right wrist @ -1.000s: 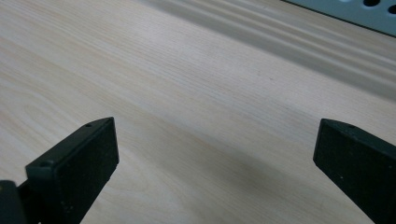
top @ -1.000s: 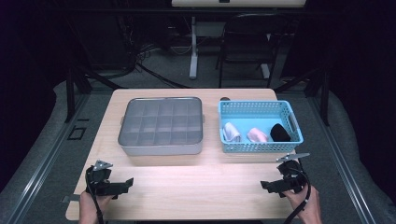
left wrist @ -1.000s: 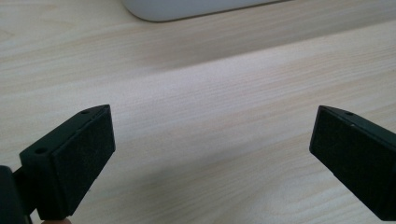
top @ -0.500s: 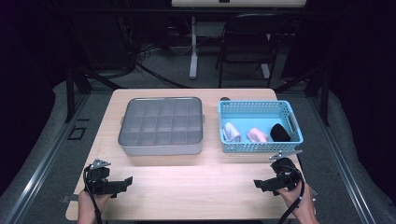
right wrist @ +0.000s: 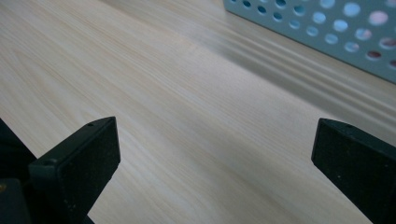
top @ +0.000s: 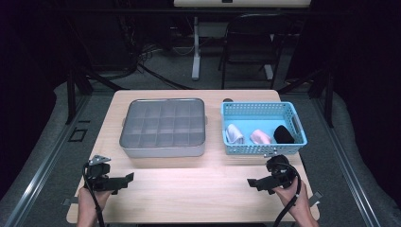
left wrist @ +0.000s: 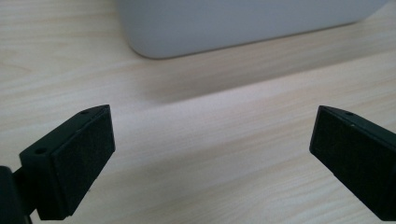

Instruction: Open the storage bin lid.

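A grey metal tray with several compartments sits at the table's middle left. To its right stands a blue perforated basket holding a white roll, a pink roll and a black roll. My left gripper rests open near the front left edge, jaws pointing right; its own view shows the tray's corner ahead over bare wood. My right gripper is open near the front right, jaws pointing left, below the basket wall.
The wooden table has bare surface between the two grippers. A small dark round thing lies at the far edge behind the basket. A chair and desk legs stand on the floor beyond the table.
My right gripper has shifted left and slightly toward the front, with the hand turning inward. The left gripper has barely moved.
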